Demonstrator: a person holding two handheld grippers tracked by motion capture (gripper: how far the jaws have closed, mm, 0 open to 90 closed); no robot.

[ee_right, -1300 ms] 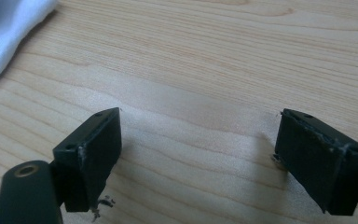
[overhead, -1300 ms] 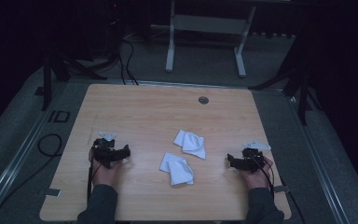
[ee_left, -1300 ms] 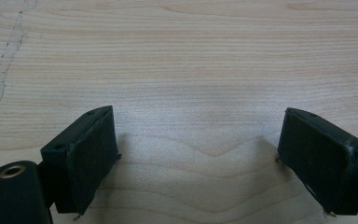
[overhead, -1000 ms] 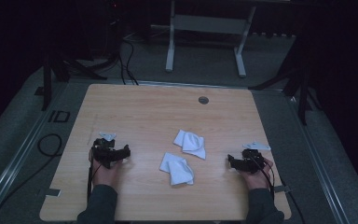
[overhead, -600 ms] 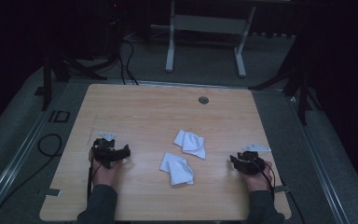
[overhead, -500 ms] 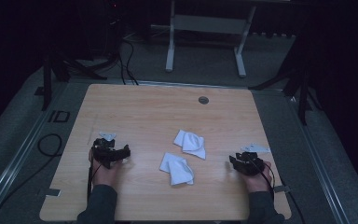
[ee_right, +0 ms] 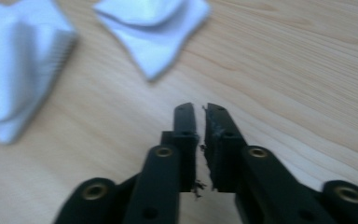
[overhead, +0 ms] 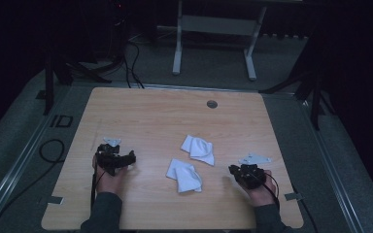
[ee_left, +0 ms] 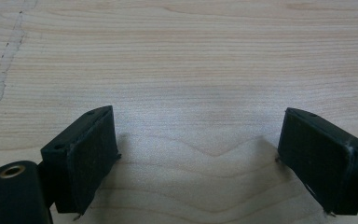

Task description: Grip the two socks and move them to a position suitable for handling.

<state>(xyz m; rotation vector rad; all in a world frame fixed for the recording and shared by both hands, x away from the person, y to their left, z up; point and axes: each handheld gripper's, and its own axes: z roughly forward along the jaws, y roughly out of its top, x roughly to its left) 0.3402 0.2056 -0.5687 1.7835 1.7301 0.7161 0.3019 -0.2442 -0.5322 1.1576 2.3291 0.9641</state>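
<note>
Two crumpled white cloths are seen near the middle of the wooden table: the near cloth lies just left of centre, the far cloth close beside it, slightly right and farther off; whether they touch cannot be told. The left gripper is held at the near left with its jaws spread wide over bare wood. The right gripper is held at the near right, jaws pressed together on nothing, pointed toward the cloths. Both cloths are judged light, soft and limp; a raised fold or free corner is best pinched.
</note>
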